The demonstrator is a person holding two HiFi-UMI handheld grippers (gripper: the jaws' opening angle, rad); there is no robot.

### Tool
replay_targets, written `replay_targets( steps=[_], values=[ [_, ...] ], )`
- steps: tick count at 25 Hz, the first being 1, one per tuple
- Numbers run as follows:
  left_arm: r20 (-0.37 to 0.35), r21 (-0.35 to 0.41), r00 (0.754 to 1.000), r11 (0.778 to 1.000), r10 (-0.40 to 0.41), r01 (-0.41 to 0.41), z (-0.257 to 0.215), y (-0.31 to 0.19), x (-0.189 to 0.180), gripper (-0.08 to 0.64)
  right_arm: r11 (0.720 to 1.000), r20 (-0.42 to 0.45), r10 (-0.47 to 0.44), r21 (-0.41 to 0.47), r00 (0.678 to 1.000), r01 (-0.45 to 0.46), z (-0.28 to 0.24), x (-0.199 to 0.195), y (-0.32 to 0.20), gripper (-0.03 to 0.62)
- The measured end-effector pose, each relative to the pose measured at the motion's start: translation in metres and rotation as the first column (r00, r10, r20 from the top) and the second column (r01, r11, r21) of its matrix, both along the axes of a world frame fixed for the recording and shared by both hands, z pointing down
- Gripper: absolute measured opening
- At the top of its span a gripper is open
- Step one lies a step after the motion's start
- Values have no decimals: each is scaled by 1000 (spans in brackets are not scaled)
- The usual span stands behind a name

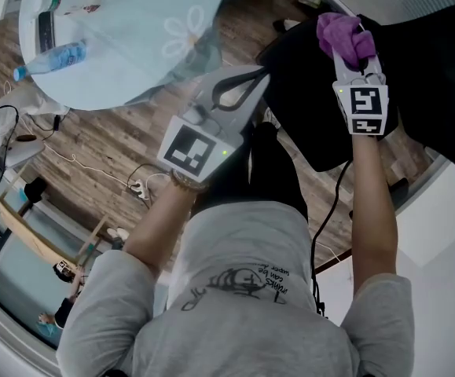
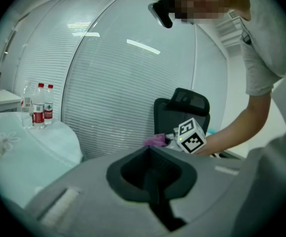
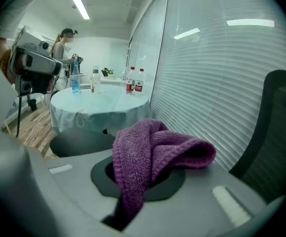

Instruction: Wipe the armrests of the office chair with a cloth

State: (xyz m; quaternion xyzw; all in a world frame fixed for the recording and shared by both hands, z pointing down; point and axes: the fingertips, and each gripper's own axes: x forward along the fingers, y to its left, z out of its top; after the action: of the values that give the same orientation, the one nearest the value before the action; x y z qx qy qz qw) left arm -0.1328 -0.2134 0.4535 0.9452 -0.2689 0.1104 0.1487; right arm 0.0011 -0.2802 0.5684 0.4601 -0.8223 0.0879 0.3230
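Observation:
My right gripper (image 1: 350,55) is shut on a bunched purple cloth (image 1: 343,34), held over the black office chair (image 1: 313,108). In the right gripper view the cloth (image 3: 150,154) hangs out of the jaws and droops to the right, with the chair's backrest (image 3: 276,132) at the right edge and a dark rounded chair part (image 3: 81,142) below left. My left gripper (image 1: 258,77) hovers at the chair's left side, jaws together with nothing between them. The left gripper view looks across to the chair's back and headrest (image 2: 182,110) and the cloth (image 2: 155,141). No armrest can be made out for certain.
A round table with a pale blue cover (image 1: 125,45) stands to the left, with a water bottle (image 1: 54,57) lying on it. Cables (image 1: 133,183) trail over the wooden floor. A blind-covered glass wall (image 3: 212,73) runs behind the chair. Another person (image 3: 63,43) stands far off.

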Motion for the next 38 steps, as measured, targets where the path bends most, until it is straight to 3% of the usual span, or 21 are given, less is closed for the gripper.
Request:
replay_targets(
  steps=[12,20,26,38],
  values=[
    [-28,56,1000,998,-10,12,-100,6,6,0,997,159,25,68,987,-36,-137,-24,44,31],
    [-86,121,996,993,-5,16,-188,30,17,-1,983,264,15,172,964,-62,-255,-35,88,31],
    [-148,146,989,989,12,10,-252,50,20,-2,964,304,-18,258,952,-64,-342,-38,120,31],
    [-173,208,983,978,65,-28,-341,98,38,-2,935,333,-93,354,938,-33,-456,-48,174,31]
  ],
)
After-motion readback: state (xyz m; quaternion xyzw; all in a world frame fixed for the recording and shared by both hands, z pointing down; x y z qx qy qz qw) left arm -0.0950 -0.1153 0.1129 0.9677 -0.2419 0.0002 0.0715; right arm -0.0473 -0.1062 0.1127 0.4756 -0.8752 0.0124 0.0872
